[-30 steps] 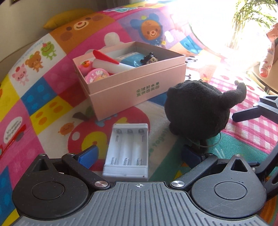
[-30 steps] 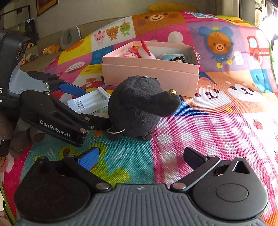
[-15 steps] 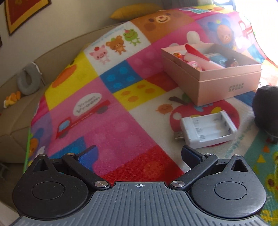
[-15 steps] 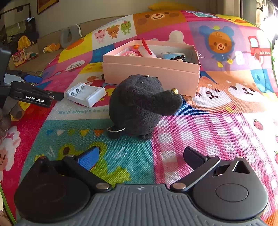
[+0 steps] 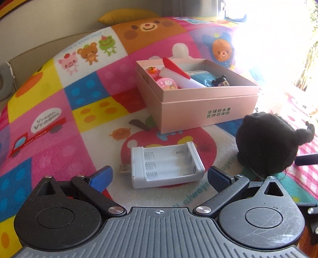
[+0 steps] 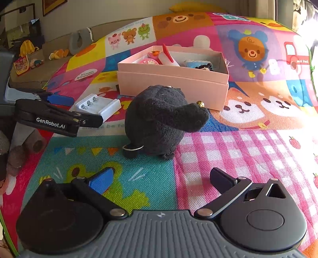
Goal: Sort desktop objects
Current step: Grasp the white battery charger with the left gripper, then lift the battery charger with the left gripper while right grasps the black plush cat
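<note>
A white battery charger (image 5: pixel 166 164) lies on the colourful play mat just ahead of my open, empty left gripper (image 5: pixel 159 175). It also shows in the right wrist view (image 6: pixel 98 105), with the left gripper (image 6: pixel 79 110) beside it. A black plush toy (image 5: pixel 267 144) sits to its right, and in the right wrist view (image 6: pixel 161 121) it stands ahead of my open, empty right gripper (image 6: pixel 161 179). A pink open box (image 5: pixel 206 111) behind them holds several small toys; it also shows in the right wrist view (image 6: pixel 173 83).
The play mat (image 6: pixel 248 150) covers the whole surface. A sofa with a grey neck pillow (image 6: pixel 78 40) and small toys lies at the far left. A yellow cushion (image 5: pixel 127 14) lies behind the mat. Bright window glare fills the left wrist view's right side.
My left gripper swung away to the left and has come back to face the battery charger, now lying sideways before it. The right gripper and plush toy have stayed put.
</note>
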Demonstrator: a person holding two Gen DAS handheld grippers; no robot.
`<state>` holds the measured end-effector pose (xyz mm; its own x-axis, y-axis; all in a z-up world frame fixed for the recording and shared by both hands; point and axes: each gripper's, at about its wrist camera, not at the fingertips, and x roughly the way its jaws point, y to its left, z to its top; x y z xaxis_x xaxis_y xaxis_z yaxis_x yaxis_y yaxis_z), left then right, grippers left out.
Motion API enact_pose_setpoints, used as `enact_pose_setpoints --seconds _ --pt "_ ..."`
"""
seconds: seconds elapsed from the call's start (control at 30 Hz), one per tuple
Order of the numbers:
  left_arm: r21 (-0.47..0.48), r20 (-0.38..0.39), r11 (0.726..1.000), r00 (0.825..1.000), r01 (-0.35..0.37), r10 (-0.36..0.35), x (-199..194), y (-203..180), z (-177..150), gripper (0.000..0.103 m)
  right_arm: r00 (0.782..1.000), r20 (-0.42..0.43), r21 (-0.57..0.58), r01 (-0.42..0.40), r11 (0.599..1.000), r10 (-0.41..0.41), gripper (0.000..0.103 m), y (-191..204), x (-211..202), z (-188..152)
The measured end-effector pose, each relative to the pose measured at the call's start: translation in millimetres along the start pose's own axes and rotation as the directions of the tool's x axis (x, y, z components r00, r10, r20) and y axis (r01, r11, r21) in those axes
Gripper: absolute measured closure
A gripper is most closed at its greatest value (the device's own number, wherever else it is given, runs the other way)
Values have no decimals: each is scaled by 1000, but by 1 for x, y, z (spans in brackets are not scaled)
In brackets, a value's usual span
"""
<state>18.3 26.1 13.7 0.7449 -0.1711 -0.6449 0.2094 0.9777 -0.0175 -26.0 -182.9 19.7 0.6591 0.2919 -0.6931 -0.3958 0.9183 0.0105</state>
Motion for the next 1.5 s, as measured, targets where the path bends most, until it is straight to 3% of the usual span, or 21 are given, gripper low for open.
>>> enact_pose_setpoints --seconds 0.27,0.6,0.63,0.97,1.2,1.33,1.43,1.5 --pt "-15 -32 998 998 -56 56 22 -16 14 0 1000 0 -1 1 1000 -1 0 1 0 0" --pt "-31 -16 996 997 -79 79 18 -17 11 3 1000 0 -1 1 1000 -1 0 1 0 0" --pt "-26 -7 996 996 -89 89 16 -19 10 6 1000 0 -1 1 1000 -1 0 1 0 0" --pt "80 32 993 996 -85 82 -20 -34 -19 7 1000 0 -2 1 1000 -1 0 1 1 0" --pt "-37 29 996 996 -84 85 -31 -20 -32 3 1000 -2 -6 10 1000 -10 0 3 -2 0" --pt "-38 23 996 997 -79 80 -29 -20 -33 1 993 118 16 10 1000 -12 0 1 -28 4" --pt "-32 23 996 996 -82 83 -29 -21 -33 1 971 237 56 -11 998 -2 0 -1 -52 19" --pt "-35 24 996 996 -80 81 -29 -21 -33 0 968 252 61 -1 998 -14 0 1 -54 36"
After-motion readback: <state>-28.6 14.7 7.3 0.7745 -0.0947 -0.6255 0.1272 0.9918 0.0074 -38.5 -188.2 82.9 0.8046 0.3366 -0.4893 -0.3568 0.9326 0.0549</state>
